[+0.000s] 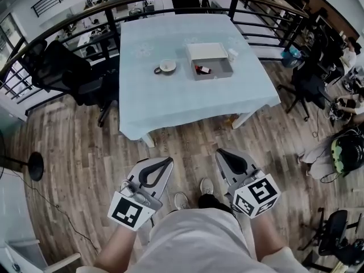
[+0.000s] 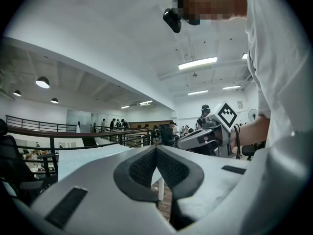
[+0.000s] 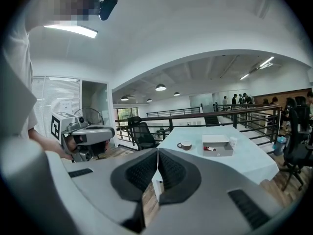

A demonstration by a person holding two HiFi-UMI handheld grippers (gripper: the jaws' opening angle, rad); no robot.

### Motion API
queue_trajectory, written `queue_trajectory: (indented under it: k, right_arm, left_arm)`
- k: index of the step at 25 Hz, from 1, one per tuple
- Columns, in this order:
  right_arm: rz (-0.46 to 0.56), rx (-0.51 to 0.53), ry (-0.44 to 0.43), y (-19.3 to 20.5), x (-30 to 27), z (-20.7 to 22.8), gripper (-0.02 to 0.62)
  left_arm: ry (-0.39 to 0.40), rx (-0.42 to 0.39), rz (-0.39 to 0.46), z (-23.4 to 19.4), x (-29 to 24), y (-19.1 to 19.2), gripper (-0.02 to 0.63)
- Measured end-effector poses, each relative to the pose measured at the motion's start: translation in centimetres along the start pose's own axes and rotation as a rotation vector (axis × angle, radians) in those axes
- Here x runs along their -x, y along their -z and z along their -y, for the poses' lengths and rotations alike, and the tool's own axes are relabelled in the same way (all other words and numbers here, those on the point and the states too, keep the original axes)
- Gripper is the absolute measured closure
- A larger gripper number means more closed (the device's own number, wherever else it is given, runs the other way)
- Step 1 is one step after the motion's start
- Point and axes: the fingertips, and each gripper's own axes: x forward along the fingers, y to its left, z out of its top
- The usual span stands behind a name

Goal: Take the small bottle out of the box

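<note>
A grey open box [image 1: 211,61] stands on the table with the pale blue cloth [image 1: 170,101], far ahead of me. A small red bottle [image 1: 203,70] lies inside the box at its left; the right gripper view shows the box [image 3: 218,145] and the bottle [image 3: 209,149] too. Both grippers are held low over the wooden floor, well short of the table. My left gripper [image 1: 169,160] is shut and empty, its tips meeting [image 2: 156,148]. My right gripper [image 1: 221,152] is also shut with nothing in it [image 3: 157,150].
A cup on a saucer [image 1: 166,67] sits left of the box, and a small white cup [image 1: 233,54] at its right. Black office chairs [image 1: 68,67] stand left of the table, another [image 1: 310,87] to the right. A dark railing [image 1: 170,1] runs behind. People sit at far right.
</note>
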Motion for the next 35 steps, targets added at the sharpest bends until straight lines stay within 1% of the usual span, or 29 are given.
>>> queue_trajectory:
  k: [9,15,23,35]
  right_arm:
    - [0.011,-0.016,0.015,0.0,0.1,1.8,0.572]
    - [0.012,-0.015,-0.004,-0.2,-1.0,3.7,0.572]
    - [-0.002,-0.034,-0.031,-0.8,-3.8,8.7,0.572]
    - [-0.027,-0.033,-0.082,-2.2,-8.5,16.8,0.572]
  left_arm:
    - [0.001,-0.007,-0.007,-0.1,-1.5,0.1,0.600]
    - [0.002,-0.007,-0.016,-0.7,-3.8,0.4,0.600]
    - [-0.014,0.004,-0.041,-2.9,-9.3,0.8,0.600]
    - [-0.034,0.019,-0.076,-6.8,-18.1,1.4,0.600]
